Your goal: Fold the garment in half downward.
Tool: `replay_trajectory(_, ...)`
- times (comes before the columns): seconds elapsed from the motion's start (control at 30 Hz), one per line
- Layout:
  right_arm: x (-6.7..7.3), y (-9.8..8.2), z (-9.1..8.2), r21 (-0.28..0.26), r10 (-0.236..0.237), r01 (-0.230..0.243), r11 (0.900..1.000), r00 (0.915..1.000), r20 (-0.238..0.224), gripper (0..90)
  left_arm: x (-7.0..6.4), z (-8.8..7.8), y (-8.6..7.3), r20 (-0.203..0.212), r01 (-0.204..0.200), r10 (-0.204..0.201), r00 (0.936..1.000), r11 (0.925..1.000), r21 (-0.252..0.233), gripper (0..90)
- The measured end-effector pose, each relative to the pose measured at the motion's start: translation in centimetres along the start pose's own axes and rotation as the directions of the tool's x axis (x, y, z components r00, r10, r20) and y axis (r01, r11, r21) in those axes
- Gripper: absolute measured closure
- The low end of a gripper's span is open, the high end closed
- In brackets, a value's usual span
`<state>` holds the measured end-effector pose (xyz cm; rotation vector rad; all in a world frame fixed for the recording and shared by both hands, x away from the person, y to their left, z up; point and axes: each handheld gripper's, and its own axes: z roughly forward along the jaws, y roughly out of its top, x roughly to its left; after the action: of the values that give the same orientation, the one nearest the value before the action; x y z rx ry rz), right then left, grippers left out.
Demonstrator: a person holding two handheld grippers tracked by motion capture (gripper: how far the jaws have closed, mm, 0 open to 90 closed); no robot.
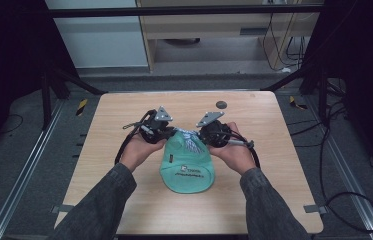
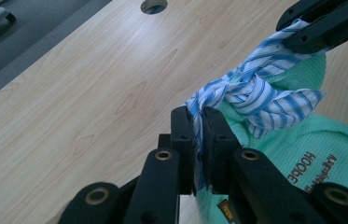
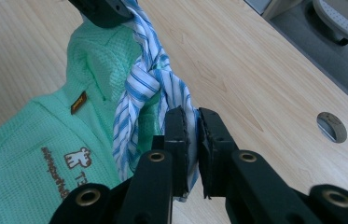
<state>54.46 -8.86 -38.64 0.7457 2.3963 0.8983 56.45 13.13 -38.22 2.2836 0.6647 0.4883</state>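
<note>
1. My left gripper has its jaws pressed together on one end of the blue-striped cloth strip; the fabric runs up between the pads and out toward the knot just ahead of them.
2. My right gripper likewise pinches the other end of the strip, with the knot just beyond and above its jaws.
3. The knot sits between the two sets of jaws, at the neck of the green waffle-knit bag, which lies flat on the surface below and behind both grippers.
4. Risk, in my judgement: each grip holds only a thin fold near the tip of the pads. A sharp outward pull could slide the cloth free of one side.
5. Further risk: uneven pull could drag the light bag across the surface or cinch the knot off-centre.
6. Whether the knot is being tightened or loosened, I cannot tell.
7. The surface is pale wood-grain, bare apart from the bag, with a round cable port beyond my right jaws.
8. Room: grey floor, black frame posts, trailing cables at right, pale cabinet beyond the far edge.
</note>
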Motion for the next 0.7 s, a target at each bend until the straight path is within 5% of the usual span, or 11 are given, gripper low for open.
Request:
replay_trajectory(0.2, 0.5, -0.3, -0.2, -0.003, -0.009, 0.009, 1.000, 1.0000, -0.003, 82.7, 0.1, 0.4, -0.2, 0.010, 0.010, -0.010, 0.9999, 0.9999, -0.003, 84.3)
replay_trajectory(0.4, -0.2, -0.2, -1.0, -0.014, 0.003, -0.003, 1.000, 0.9998, 0.017, 82.7, 0.6, 0.9, 1.3, 0.016, 0.013, -0.013, 0.9998, 0.9999, -0.010, 84.3)
replay_trajectory(0.7, 0.4, -1.5, -1.2, -0.018, 0.003, -0.002, 1.000, 0.9998, 0.022, 82.2, -1.2, 0.7, 0.7, 0.001, -0.024, 0.024, 0.9997, 0.9997, -0.003, 84.2)
